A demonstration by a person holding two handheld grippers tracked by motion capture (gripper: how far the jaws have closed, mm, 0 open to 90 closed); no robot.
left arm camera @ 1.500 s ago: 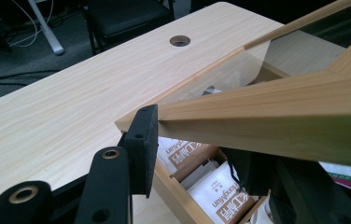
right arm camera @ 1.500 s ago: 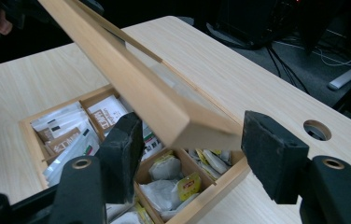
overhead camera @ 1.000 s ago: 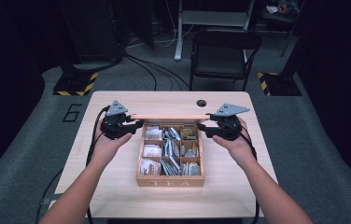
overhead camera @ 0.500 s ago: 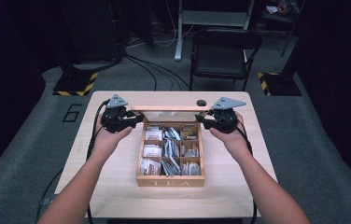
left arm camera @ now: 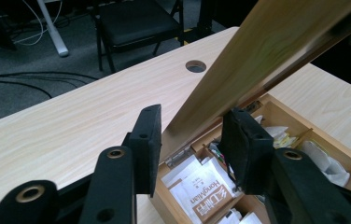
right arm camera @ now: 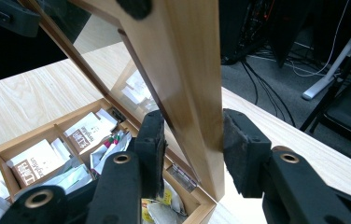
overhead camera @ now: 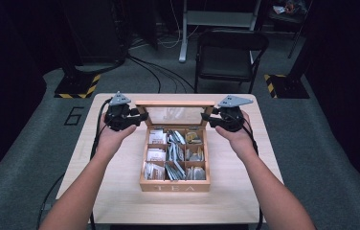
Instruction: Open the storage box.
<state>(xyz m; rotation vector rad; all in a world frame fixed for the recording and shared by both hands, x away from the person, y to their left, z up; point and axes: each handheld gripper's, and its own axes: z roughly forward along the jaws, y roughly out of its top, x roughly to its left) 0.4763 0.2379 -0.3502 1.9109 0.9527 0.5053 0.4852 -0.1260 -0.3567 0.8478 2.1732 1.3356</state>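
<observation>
A wooden tea box (overhead camera: 174,184) marked TEA sits mid-table, its compartments full of tea bags (overhead camera: 173,155). Its glass-paned lid (overhead camera: 175,103) stands raised on the rear hinges. My left gripper (overhead camera: 142,117) is at the lid's left edge and my right gripper (overhead camera: 210,119) at its right edge. In the left gripper view the lid (left arm camera: 267,51) slants up from between the jaws of the left gripper (left arm camera: 192,140), above a tea bag (left arm camera: 197,184). In the right gripper view the right gripper (right arm camera: 192,144) has its pads against both faces of the lid frame (right arm camera: 183,60).
The light wooden table (overhead camera: 120,191) has bare surface on both sides and in front of the box, and a cable hole (left arm camera: 195,66) near its far edge. A black chair (overhead camera: 230,52) and floor cables lie beyond the table.
Both grippers have risen and moved back with the lid. It has swung up from low over the box, and its glass pane now faces the high camera.
</observation>
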